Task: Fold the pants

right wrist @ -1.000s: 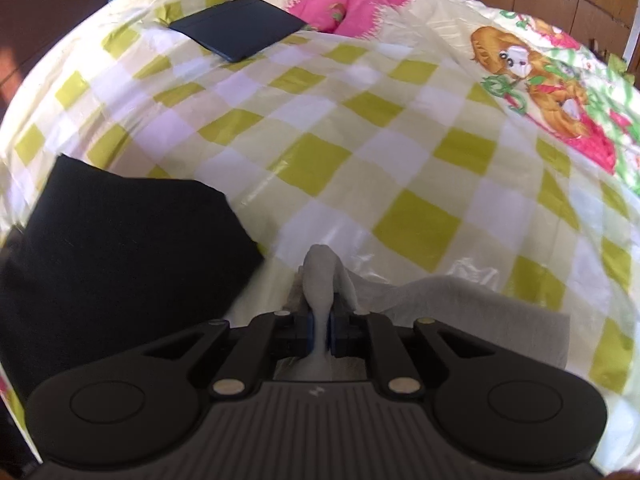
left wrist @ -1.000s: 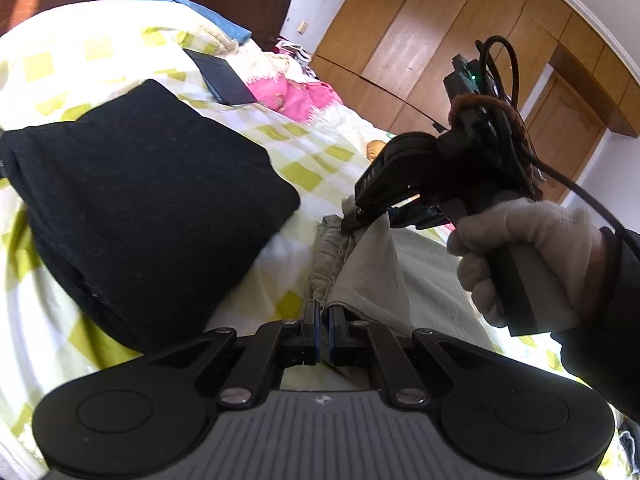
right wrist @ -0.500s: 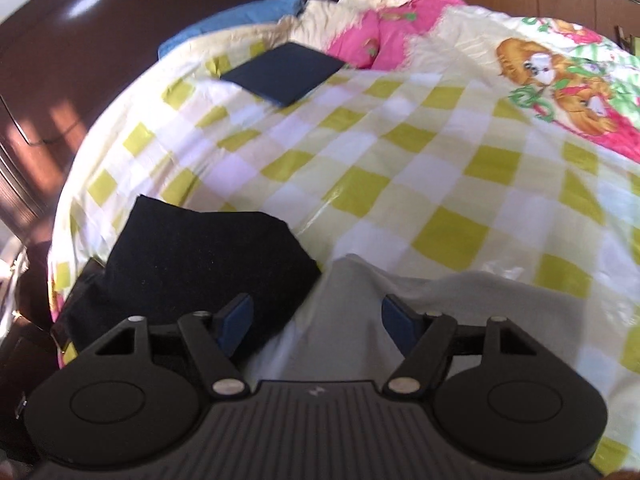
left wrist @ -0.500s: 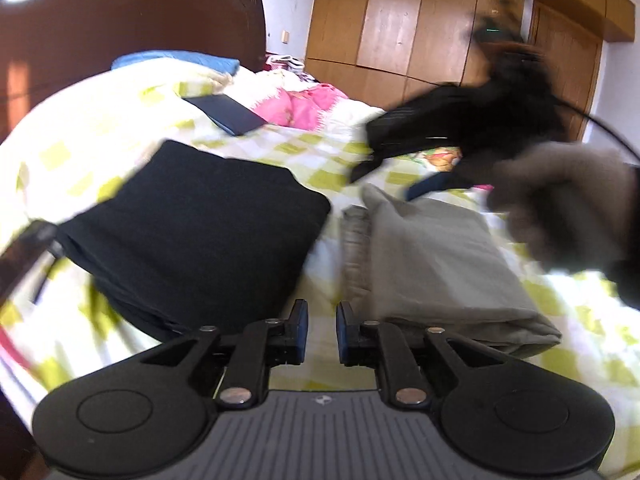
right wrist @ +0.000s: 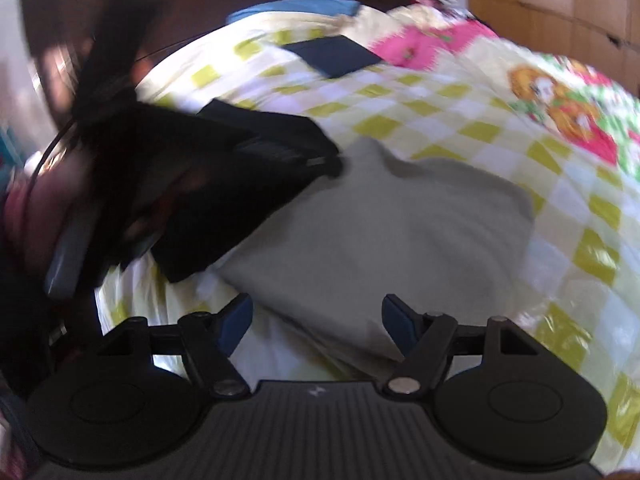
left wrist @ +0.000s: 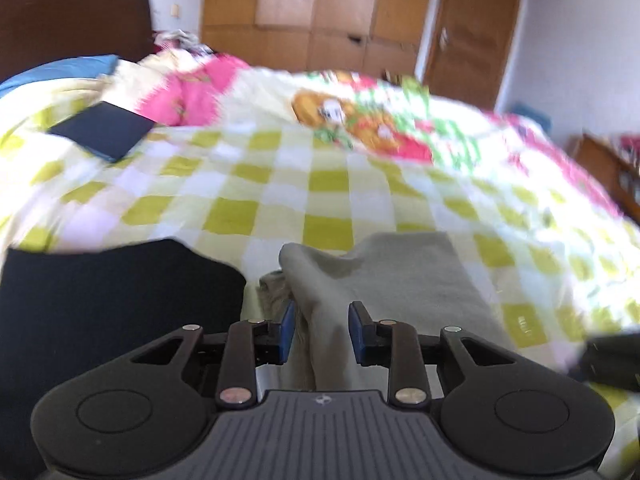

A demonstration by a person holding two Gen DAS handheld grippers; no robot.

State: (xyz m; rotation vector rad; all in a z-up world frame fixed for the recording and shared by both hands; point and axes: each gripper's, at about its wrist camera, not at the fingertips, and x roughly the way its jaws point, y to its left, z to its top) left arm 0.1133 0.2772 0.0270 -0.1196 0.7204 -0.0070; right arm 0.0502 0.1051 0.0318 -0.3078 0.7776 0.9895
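The grey pants (left wrist: 404, 280) lie folded in a rectangle on the checked bedspread (left wrist: 320, 200). My left gripper (left wrist: 321, 327) is low over their near left corner. Its jaws are opening, and a raised ridge of grey cloth stands between the blue pads (left wrist: 286, 330) without being pinched. In the right wrist view the pants (right wrist: 380, 224) fill the middle. My right gripper (right wrist: 316, 320) hangs open and wide just above their near edge, holding nothing. The left gripper (right wrist: 332, 164) shows there as a blurred black shape reaching in from the left over the pants' far left corner.
A folded black garment (left wrist: 120, 300) lies directly left of the pants, almost touching them. A flat dark blue item (left wrist: 104, 130) rests farther back on the bed, near pink bedding (left wrist: 192, 96). Wooden wardrobes (left wrist: 320, 12) and a door stand behind the bed.
Both grippers have let go of the grey cloth, and the pants have dropped flat and folded. The right gripper opened wide and drew back. The left swung across to the pants' corner.
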